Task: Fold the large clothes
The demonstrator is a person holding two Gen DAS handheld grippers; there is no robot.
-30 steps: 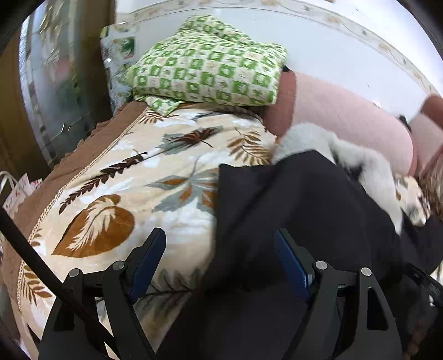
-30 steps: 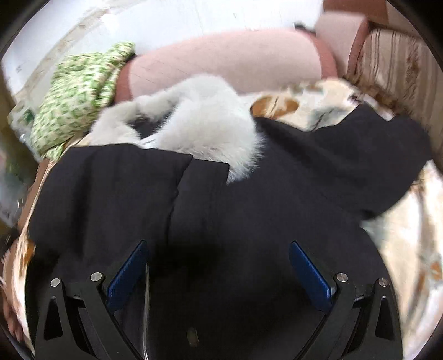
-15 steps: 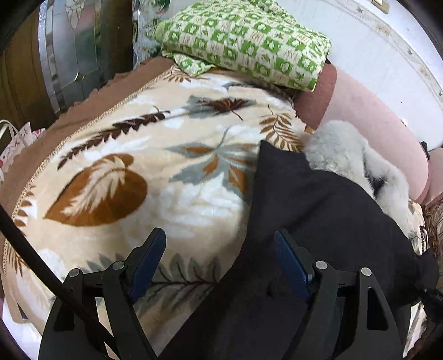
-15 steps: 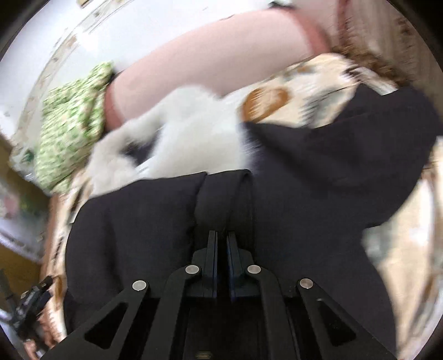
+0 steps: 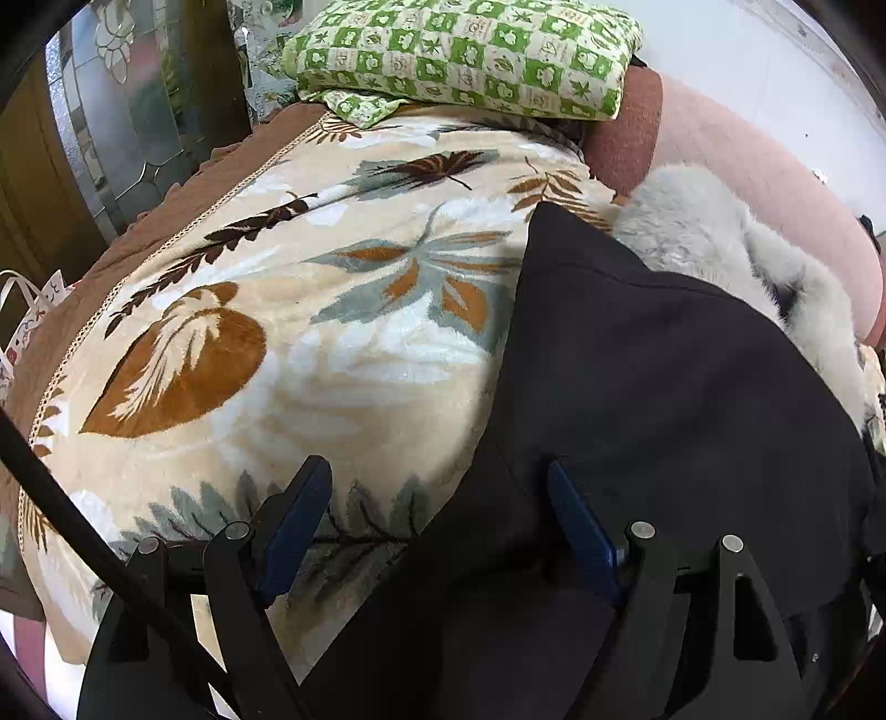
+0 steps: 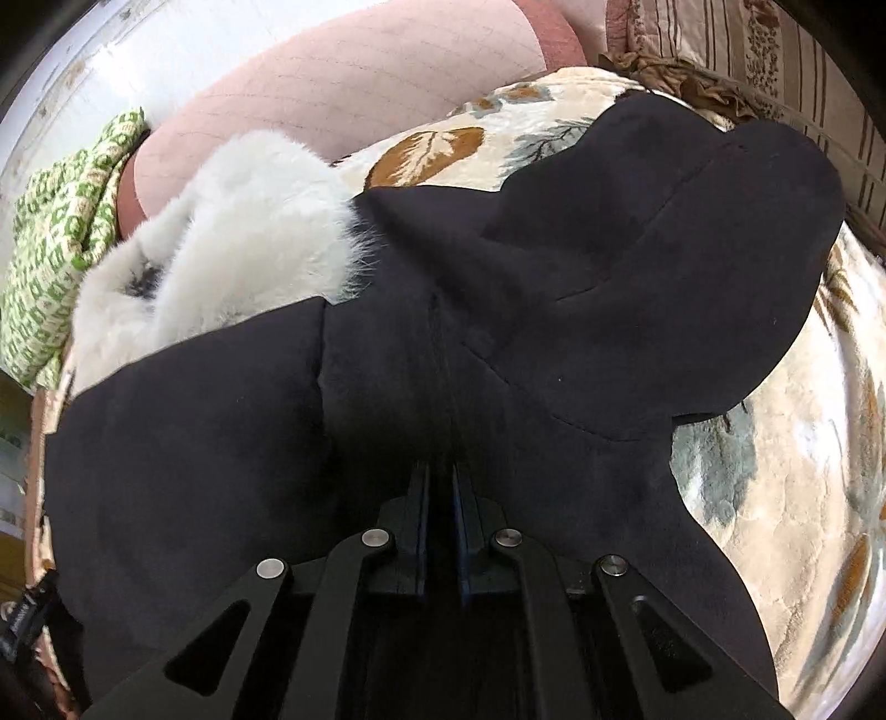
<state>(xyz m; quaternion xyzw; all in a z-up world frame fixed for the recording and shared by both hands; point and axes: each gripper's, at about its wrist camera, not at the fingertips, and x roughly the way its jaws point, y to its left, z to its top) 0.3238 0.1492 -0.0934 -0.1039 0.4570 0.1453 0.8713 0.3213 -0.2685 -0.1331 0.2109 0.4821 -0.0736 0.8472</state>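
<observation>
Right wrist view: the black coat (image 6: 554,310), the garment to be folded, lies spread over the leaf-print blanket (image 6: 775,498), its white fur collar (image 6: 238,243) at 10 o'clock and one sleeve (image 6: 692,221) reaching toward 1 o'clock. My right gripper (image 6: 440,482) has its fingers pressed together on a ridge of the coat's cloth at 6 o'clock; I judge this pinch is taken near the middle so the panel can be lifted and carried over as one layer. Left wrist view: the coat (image 5: 664,387) fills the field from 3 to 6 o'clock, its straight edge running toward 12. My left gripper (image 5: 437,515) stands spread wide over that edge, one finger above blanket (image 5: 277,332), the other above cloth, gripping nothing, placed, I judge, to take the edge. Beyond, at 12 o'clock, a green checked pillow (image 5: 470,50) rests beside a pink bolster (image 5: 764,183).
</observation>
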